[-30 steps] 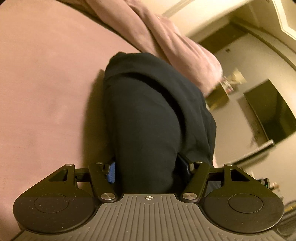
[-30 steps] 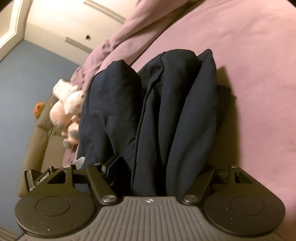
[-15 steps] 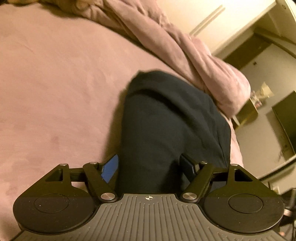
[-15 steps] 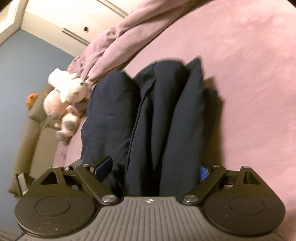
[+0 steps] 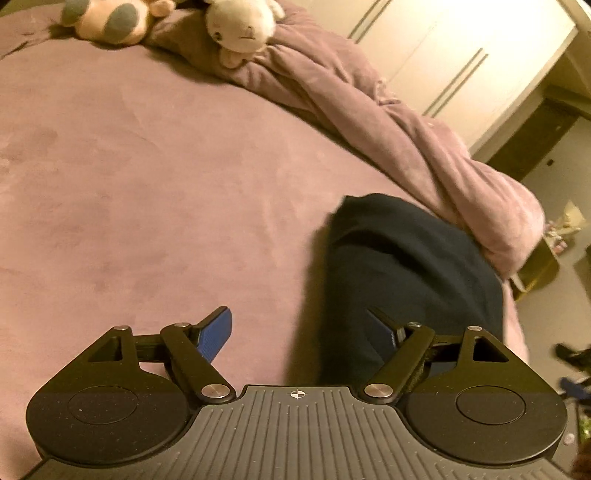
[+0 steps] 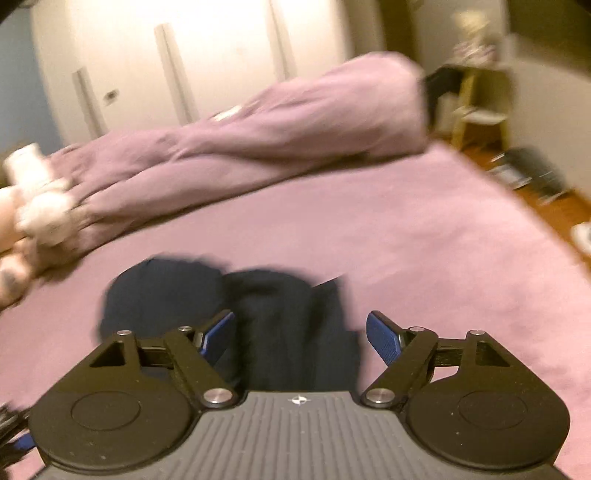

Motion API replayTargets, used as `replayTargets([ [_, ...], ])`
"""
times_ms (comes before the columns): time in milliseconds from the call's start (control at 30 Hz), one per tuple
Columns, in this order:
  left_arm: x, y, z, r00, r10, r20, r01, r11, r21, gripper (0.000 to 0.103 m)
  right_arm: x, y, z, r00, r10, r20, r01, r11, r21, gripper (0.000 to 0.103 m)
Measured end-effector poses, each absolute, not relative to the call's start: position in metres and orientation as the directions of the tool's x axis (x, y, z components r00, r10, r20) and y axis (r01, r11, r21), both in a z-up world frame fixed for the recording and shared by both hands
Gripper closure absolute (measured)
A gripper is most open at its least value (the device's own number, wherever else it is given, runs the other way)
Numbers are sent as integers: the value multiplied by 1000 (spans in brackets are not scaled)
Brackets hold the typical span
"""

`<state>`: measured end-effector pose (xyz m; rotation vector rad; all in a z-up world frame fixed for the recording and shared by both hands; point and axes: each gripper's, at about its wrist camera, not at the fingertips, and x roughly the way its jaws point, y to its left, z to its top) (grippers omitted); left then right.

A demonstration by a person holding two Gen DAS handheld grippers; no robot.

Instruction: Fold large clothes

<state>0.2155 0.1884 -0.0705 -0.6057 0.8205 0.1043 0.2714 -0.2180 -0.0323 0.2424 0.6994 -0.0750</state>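
While the folded dark garment (image 5: 406, 280) lies on the pink bed (image 5: 147, 184), the left gripper (image 5: 299, 328) is opening and the right gripper (image 6: 301, 332) closing, both spread, gripping nothing; they should withdraw without disturbing folds.

A rumpled pink duvet (image 5: 406, 136) sprawls along the far edge of the pink bed (image 5: 129, 184). Two plush toys (image 5: 236, 27) sit at its far corner, with pale wardrobe doors (image 6: 221, 62) behind.
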Motion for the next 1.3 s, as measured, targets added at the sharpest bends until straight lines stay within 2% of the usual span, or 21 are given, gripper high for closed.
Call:
replayTargets([
  [33, 216, 189, -75, 685, -133, -716, -327, 823, -465, 20, 270, -223, -29, 780, 14, -626, 155, 964, 215, 26],
  [67, 215, 192, -80, 683, -129, -719, -342, 813, -471, 20, 269, -226, -27, 791, 62, -608, 130, 955, 266, 28],
  [133, 215, 192, -85, 684, -118, -719, -381, 783, -491, 20, 274, -218, -25, 783, 184, -593, 50, 933, 356, 40],
  [200, 214, 192, -86, 690, -86, -719, -421, 761, -494, 20, 282, -188, -28, 767, 278, -578, -52, 925, 376, 45],
  [333, 219, 193, -81, 701, -39, -713, -461, 738, -493, 20, 303, -117, -36, 748, 399, -530, -226, 904, 362, 46],
  [400, 227, 187, -78, 700, -37, -713, -459, 742, -489, 20, 317, -94, -50, 804, 319, -501, -234, 945, 227, 46],
  [500, 248, 161, -80, 710, -29, -704, -424, 781, -459, 19, 344, -96, -92, 812, 159, -561, -146, 987, 69, 46],
  [567, 265, 135, -84, 723, -53, -688, -372, 810, -453, 19, 347, -114, -118, 828, 34, -559, -51, 999, -14, 46],
  [733, 286, 75, -97, 767, -88, -635, -260, 863, -433, 13, 343, -183, -139, 840, -69, -537, 135, 987, 84, 42],
  [800, 286, 60, -106, 778, -26, -627, -263, 894, -363, 7, 348, -206, -152, 820, -13, -572, 157, 966, 203, 42],
  [867, 286, 58, -120, 785, 3, -619, -258, 911, -323, 5, 348, -203, -157, 830, -11, -557, 145, 970, 196, 41],
  [1000, 283, 82, -142, 793, -78, -604, -267, 847, -459, 1, 352, -196, -166, 842, 0, -539, 115, 977, 180, 40],
  [1167, 278, 80, -125, 776, -57, -628, -263, 876, -404, 1, 358, -191, -159, 829, 19, -559, 109, 975, 195, 38],
  [1200, 273, 80, -115, 771, -44, -635, -257, 891, -375, 1, 358, -194, -155, 824, 30, -566, 110, 971, 212, 37],
  [1300, 246, 81, -92, 776, -7, -631, -247, 917, -314, 2, 337, -202, -130, 816, 90, -571, 105, 948, 301, 21],
])
